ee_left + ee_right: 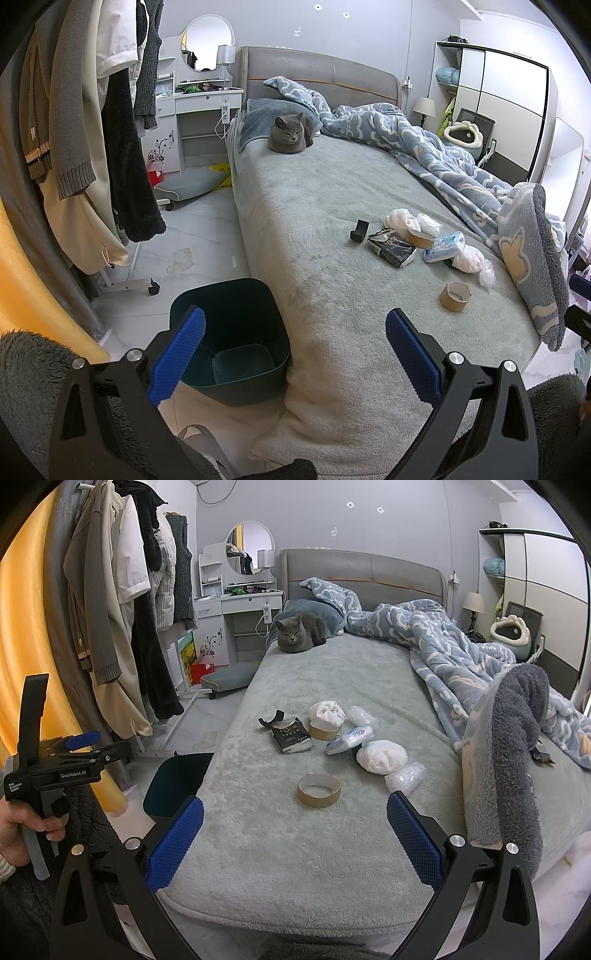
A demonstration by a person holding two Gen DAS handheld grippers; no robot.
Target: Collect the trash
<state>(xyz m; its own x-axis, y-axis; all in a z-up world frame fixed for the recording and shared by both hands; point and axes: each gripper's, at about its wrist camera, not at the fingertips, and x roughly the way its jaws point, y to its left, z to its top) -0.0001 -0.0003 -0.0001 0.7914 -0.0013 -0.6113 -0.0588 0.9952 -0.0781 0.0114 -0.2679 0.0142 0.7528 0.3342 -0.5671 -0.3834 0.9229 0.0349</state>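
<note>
Trash lies on the grey bed cover: a cardboard tape ring (319,790) (455,296) nearest, a black "Face" packet (291,737) (392,247), a second cardboard ring (324,730), a blue-white tissue pack (349,740) (443,246), white wads (382,756), clear plastic (404,778) and a small black piece (271,719) (359,231). A dark teal bin (231,332) (173,784) stands on the floor by the bed's left side. My left gripper (293,350) is open and empty, over the bin and bed edge. My right gripper (295,834) is open and empty, short of the near ring.
A grey cat (300,632) sits near the headboard. A blue blanket (480,686) is heaped along the bed's right side. A clothes rack with coats (92,129) stands on the left. A white dresser (240,602) and a floor cushion (188,182) are beyond it.
</note>
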